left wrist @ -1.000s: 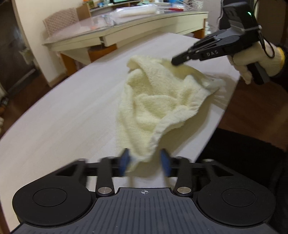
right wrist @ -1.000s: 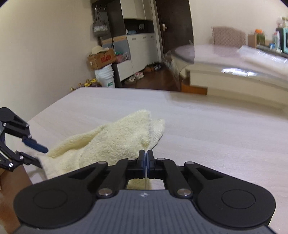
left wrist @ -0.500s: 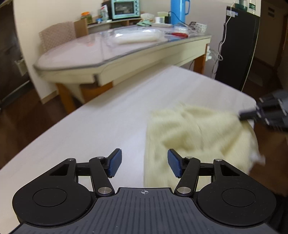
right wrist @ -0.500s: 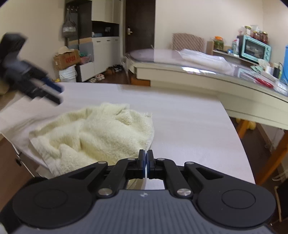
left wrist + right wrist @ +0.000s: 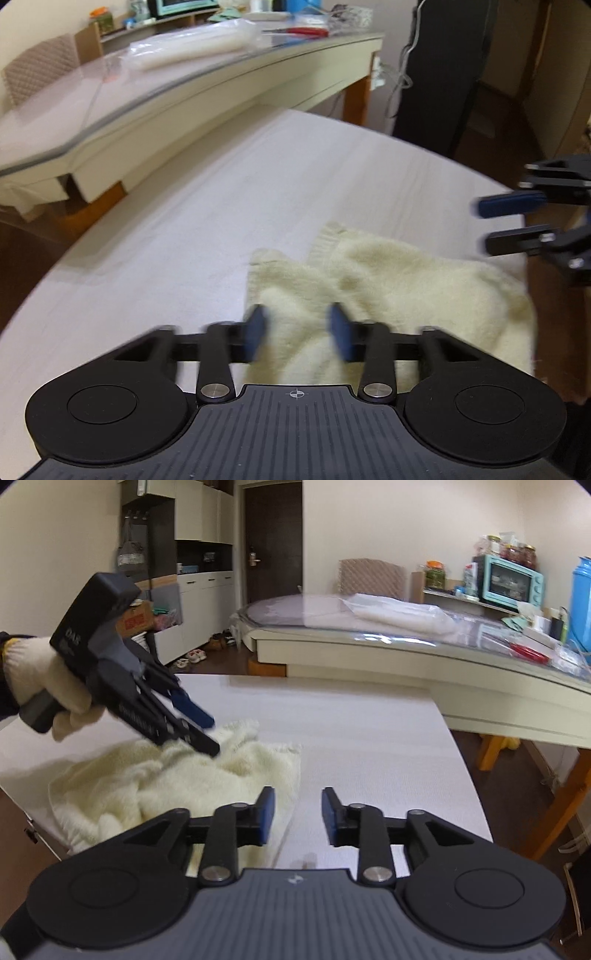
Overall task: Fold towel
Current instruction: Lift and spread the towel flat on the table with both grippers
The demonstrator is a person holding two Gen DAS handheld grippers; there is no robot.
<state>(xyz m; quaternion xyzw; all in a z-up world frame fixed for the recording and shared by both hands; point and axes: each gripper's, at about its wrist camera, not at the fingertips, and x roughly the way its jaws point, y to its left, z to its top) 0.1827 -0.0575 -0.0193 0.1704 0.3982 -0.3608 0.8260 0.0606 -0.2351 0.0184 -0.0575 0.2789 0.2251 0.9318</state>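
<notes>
Cream terry, the towel (image 5: 388,295) lies crumpled at the near corner of the pale bench (image 5: 221,221), one edge reaching the rim. Our left hand-held gripper (image 5: 299,334) hangs over the towel's near folds with its jaws closing, cloth between the blue pads, which do not yet press on it. Our right hand-held gripper (image 5: 297,819) hovers just past the towel's edge, jaws opening with only bare bench between them. A white glove (image 5: 33,679) holds the left hand-held gripper.
</notes>
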